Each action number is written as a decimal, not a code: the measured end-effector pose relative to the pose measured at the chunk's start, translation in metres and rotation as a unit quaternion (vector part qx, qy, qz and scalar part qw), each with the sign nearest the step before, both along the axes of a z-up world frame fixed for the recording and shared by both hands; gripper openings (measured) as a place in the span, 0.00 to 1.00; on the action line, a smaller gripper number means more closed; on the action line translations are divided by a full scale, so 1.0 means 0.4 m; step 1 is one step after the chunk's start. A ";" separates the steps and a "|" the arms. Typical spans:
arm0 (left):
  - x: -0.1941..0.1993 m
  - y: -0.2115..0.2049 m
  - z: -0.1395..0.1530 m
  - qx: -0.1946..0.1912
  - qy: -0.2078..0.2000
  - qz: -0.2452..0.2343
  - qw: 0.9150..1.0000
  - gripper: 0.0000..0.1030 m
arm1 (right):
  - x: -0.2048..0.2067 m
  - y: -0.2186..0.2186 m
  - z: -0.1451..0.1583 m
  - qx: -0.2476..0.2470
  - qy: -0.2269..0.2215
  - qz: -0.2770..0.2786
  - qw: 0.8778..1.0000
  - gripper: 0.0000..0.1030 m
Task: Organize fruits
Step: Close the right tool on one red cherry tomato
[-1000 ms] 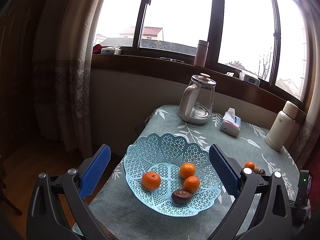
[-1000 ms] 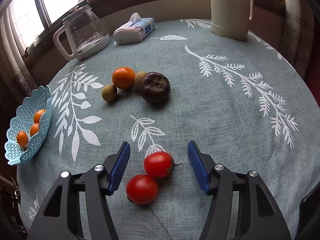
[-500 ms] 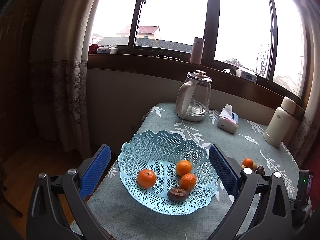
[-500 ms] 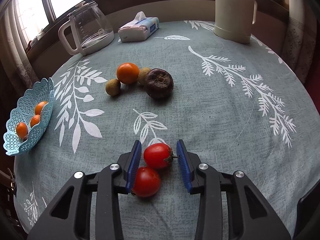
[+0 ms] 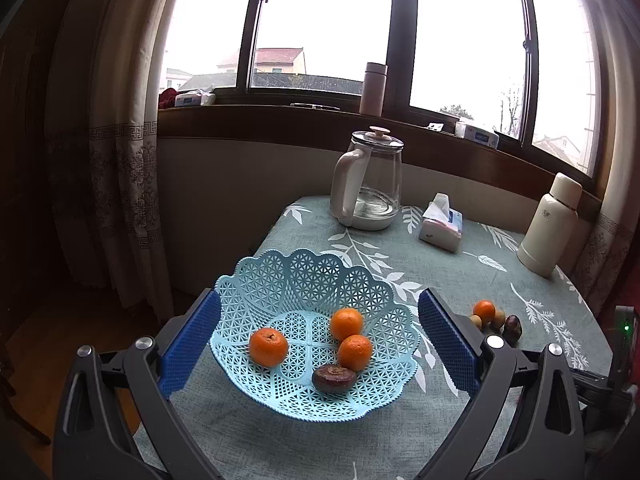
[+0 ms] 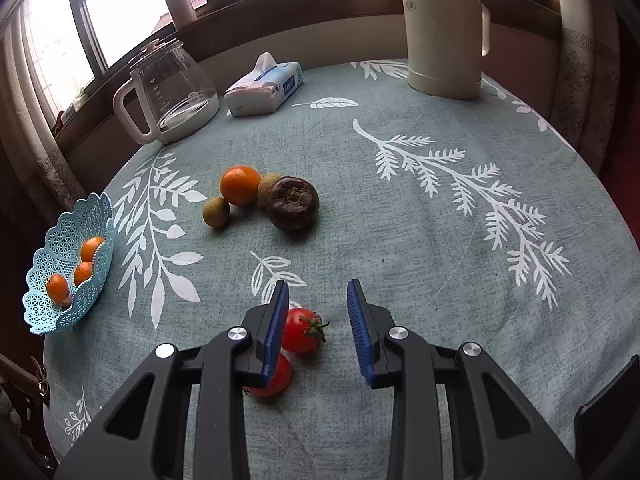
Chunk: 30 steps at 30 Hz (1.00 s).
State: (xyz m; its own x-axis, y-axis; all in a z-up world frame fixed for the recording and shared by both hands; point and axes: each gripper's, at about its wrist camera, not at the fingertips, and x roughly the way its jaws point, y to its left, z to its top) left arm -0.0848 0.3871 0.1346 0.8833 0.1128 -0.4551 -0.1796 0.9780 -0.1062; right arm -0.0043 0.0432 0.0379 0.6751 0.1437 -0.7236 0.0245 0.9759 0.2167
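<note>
Tabletop basket [image 5: 312, 280], three oranges [image 5: 268, 347] inside

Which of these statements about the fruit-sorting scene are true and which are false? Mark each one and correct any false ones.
1. The blue basket holds three oranges and one dark fruit. True.
2. The right gripper is shut on a tomato. False: its jaws stand apart, with the stemmed tomato beside its left finger.
3. A tissue pack lies between the glass kettle and the cream thermos. True.
4. The left gripper holds an orange. False: it is open and empty.
</note>
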 end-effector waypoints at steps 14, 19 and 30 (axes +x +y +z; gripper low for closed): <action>0.020 -0.099 -0.045 0.012 0.029 -0.042 0.999 0.97 | 0.011 0.006 -0.023 0.042 0.019 0.023 0.999 0.31; 0.021 -0.098 -0.048 0.012 0.032 -0.040 0.999 0.97 | 0.013 0.035 -0.038 0.037 0.027 0.037 0.998 0.37; 0.031 -0.115 -0.053 0.014 0.038 -0.048 0.998 0.97 | 0.016 0.045 -0.045 0.010 0.026 0.044 0.999 0.27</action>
